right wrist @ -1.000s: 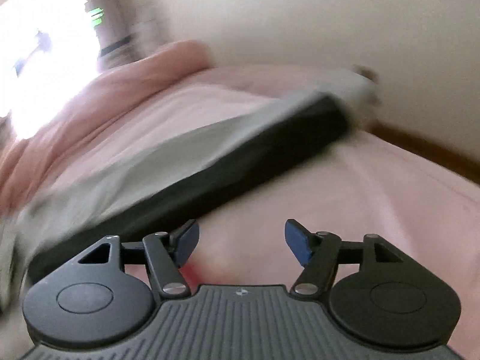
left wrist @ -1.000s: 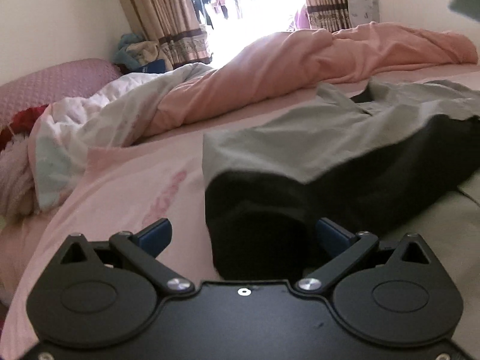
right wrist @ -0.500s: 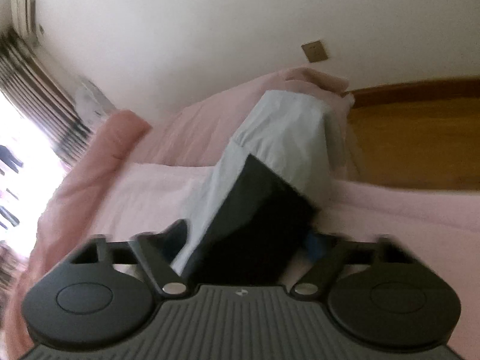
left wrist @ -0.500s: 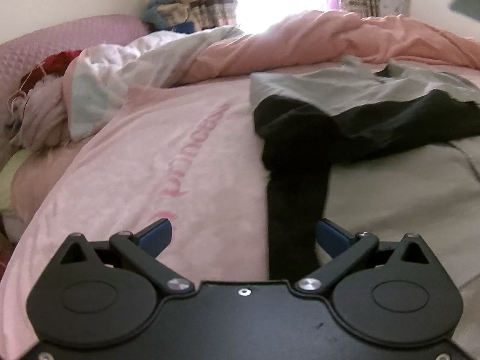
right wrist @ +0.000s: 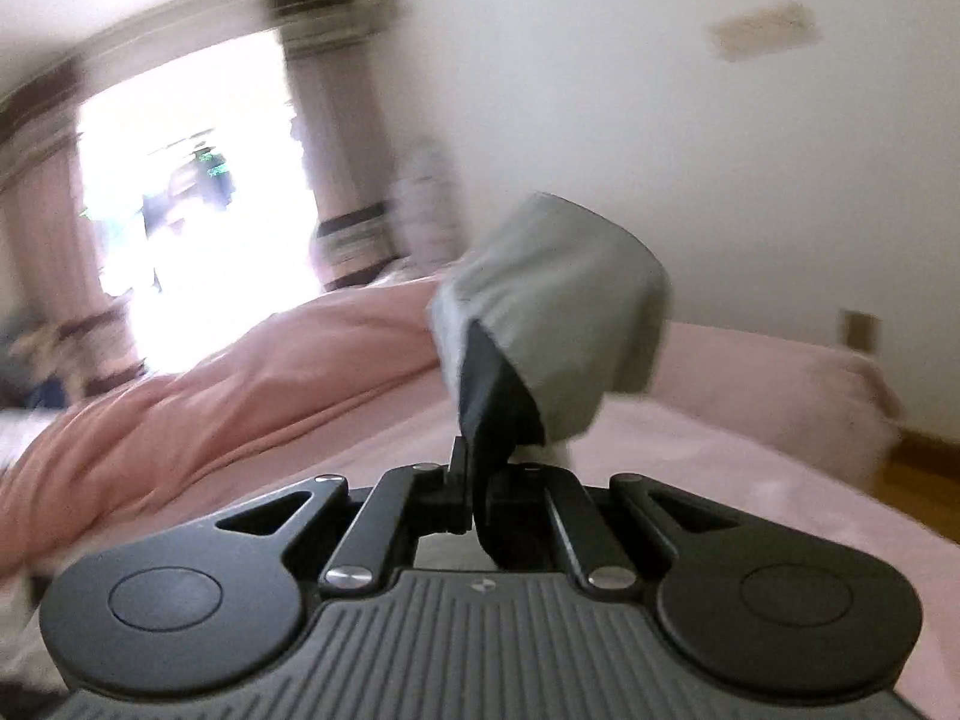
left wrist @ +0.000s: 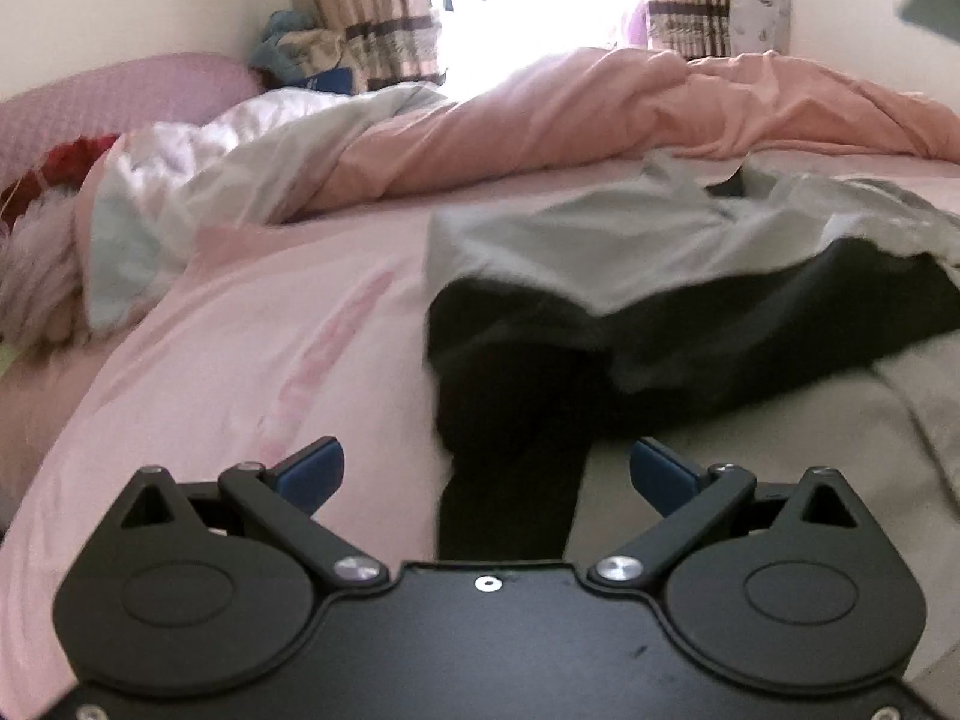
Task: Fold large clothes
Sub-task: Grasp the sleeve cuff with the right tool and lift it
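Note:
A grey and black garment lies spread on the pink bed sheet. Its black sleeve runs toward me between the blue fingertips of my left gripper, which is open and empty just above it. My right gripper is shut on a grey and black end of the garment and holds it lifted above the bed; the cloth flops over the jaws.
A rumpled salmon duvet and a white quilt lie along the far side of the bed. A purple headboard is at the left. Curtains frame a bright window. Wooden floor shows beyond the bed edge.
My right gripper has shut on the garment's end and lifted it, swinging toward the window. My left gripper has moved a little closer over the black sleeve, still open.

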Action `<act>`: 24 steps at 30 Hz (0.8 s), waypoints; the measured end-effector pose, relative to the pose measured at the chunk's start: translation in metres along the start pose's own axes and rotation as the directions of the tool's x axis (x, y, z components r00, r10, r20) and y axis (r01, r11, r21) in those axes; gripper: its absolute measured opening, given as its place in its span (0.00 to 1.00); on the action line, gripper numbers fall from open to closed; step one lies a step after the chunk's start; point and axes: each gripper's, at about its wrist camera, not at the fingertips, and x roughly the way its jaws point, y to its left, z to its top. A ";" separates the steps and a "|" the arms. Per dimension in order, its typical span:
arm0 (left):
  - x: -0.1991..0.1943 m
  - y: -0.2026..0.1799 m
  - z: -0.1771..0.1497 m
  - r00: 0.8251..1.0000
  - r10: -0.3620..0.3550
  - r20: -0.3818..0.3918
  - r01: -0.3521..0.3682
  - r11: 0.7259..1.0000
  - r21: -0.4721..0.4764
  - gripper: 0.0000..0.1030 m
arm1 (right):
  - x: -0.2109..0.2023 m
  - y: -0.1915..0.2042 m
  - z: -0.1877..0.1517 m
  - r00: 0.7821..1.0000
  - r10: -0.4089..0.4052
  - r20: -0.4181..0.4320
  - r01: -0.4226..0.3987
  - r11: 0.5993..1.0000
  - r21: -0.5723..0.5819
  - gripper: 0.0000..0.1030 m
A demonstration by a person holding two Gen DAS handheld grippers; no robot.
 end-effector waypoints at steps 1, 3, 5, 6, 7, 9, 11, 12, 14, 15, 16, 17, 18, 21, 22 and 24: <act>0.002 -0.004 0.006 1.000 0.002 0.006 -0.002 1.000 0.004 1.00 | -0.003 0.020 -0.002 0.999 0.033 -0.015 -0.033 0.999 -0.019 0.03; 0.006 -0.007 0.019 1.000 -0.022 0.018 0.022 1.000 -0.010 1.00 | -0.007 0.062 -0.015 0.993 0.091 -0.069 -0.093 0.995 -0.023 0.03; 0.011 -0.009 0.028 0.998 -0.051 0.025 0.052 0.998 -0.039 1.00 | -0.011 0.101 -0.032 0.983 0.142 -0.120 -0.144 0.990 -0.011 0.03; 0.013 -0.011 0.032 0.998 -0.057 0.032 0.059 0.997 -0.050 1.00 | -0.015 0.120 -0.040 0.979 0.152 -0.138 -0.155 0.988 -0.014 0.03; 0.016 -0.013 0.034 0.998 -0.056 0.041 0.058 0.997 -0.058 1.00 | -0.016 0.140 -0.051 0.975 0.165 -0.152 -0.168 0.986 -0.012 0.03; 0.020 -0.015 0.032 0.997 -0.067 0.046 0.070 0.996 -0.063 1.00 | -0.018 0.172 -0.064 0.961 0.220 -0.170 -0.223 0.975 0.001 0.03; 0.022 -0.016 0.026 0.996 -0.078 0.046 0.080 0.996 -0.037 1.00 | -0.019 0.212 -0.074 0.945 0.273 -0.180 -0.278 0.961 -0.004 0.03; 0.024 -0.016 0.023 0.996 -0.072 0.049 0.073 0.997 -0.027 1.00 | -0.021 0.229 -0.077 0.940 0.292 -0.179 -0.299 0.954 -0.014 0.03; 0.031 -0.009 0.022 0.997 -0.051 0.057 0.054 0.998 -0.039 1.00 | -0.028 0.268 -0.082 0.926 0.336 -0.172 -0.347 0.937 -0.038 0.02; 0.036 -0.003 0.023 0.997 -0.047 0.056 0.051 0.997 -0.061 1.00 | -0.030 0.288 -0.086 0.917 0.355 -0.180 -0.370 0.927 -0.059 0.02; 0.040 0.001 0.023 0.998 -0.046 0.047 0.050 0.996 -0.078 1.00 | -0.036 0.301 -0.092 0.906 0.375 -0.194 -0.397 0.914 -0.086 0.02; 0.044 0.005 0.023 0.998 -0.045 0.034 0.048 0.995 -0.090 1.00 | -0.038 0.324 -0.099 0.895 0.394 -0.209 -0.423 0.899 -0.115 0.02; 0.045 0.010 0.024 0.999 -0.039 0.029 0.041 0.995 -0.096 1.00 | -0.039 0.341 -0.106 0.888 0.404 -0.220 -0.438 0.888 -0.137 0.02; 0.038 0.018 0.026 0.998 -0.023 0.056 0.029 0.995 -0.100 1.00 | -0.053 0.382 -0.125 0.859 0.441 -0.259 -0.489 0.857 -0.165 0.02; 0.038 0.021 0.026 0.998 -0.022 0.061 0.028 0.995 -0.093 1.00 | -0.056 0.396 -0.127 0.851 0.451 -0.268 -0.502 0.849 -0.165 0.02; 0.040 0.023 0.024 0.998 -0.017 0.065 0.022 0.996 -0.083 1.00 | -0.063 0.411 -0.139 0.841 0.460 -0.283 -0.517 0.838 -0.174 0.02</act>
